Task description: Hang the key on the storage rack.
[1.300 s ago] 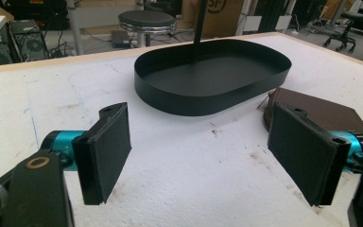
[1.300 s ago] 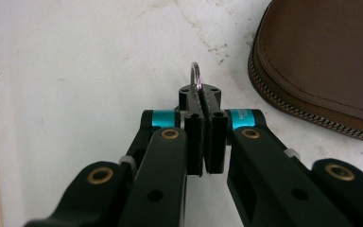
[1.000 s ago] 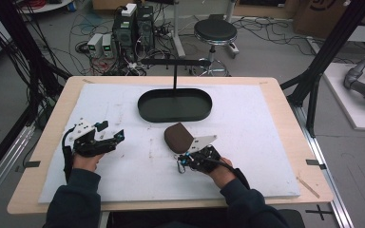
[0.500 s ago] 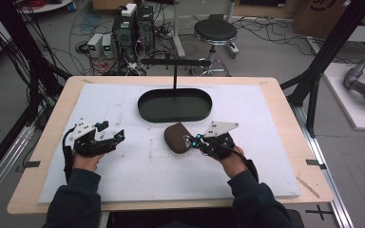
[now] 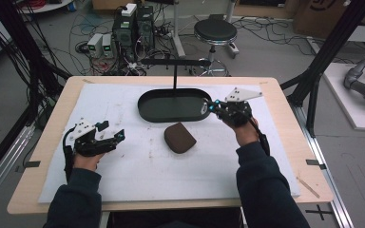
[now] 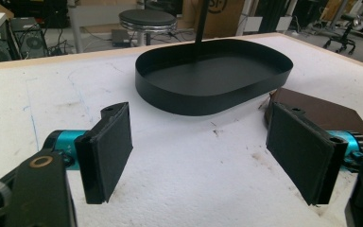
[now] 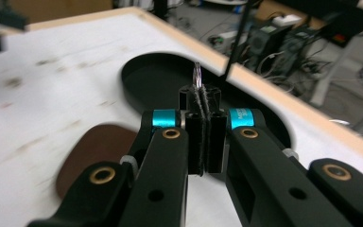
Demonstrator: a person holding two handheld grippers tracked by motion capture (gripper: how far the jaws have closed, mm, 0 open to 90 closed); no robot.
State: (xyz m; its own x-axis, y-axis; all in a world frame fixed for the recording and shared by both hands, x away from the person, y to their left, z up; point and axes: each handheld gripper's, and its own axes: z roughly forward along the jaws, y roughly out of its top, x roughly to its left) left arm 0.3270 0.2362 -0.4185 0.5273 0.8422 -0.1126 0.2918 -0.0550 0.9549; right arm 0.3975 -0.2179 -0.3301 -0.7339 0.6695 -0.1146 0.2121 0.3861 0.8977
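A white foam mat (image 5: 123,190) covers most of the wooden table (image 5: 285,102). Toward the far middle of it sits a black oval tray (image 5: 147,107) with a low wall, and a thin black post (image 5: 175,78) rises from behind it.

The right gripper (image 5: 208,107) is held over the right end of the tray, pointing left. In the right gripper view its jaws are pressed together, and a small, thin, clear sliver (image 7: 197,75) pokes up from between the pads; what it is cannot be told. The tray lies just beyond the jaw tips in that view, with the table's edge running past it on the right.

A flat brown pad (image 5: 179,137) with rounded corners lies on the mat just near of the tray, between the two hands and apart from both grippers. In the left gripper view it shows behind the right-hand jaw, close to the tray's wall.

The left gripper (image 5: 113,133) rests low on the left part of the mat, pointing right. Its jaws are spread wide with nothing between them but bare, scuffed foam.
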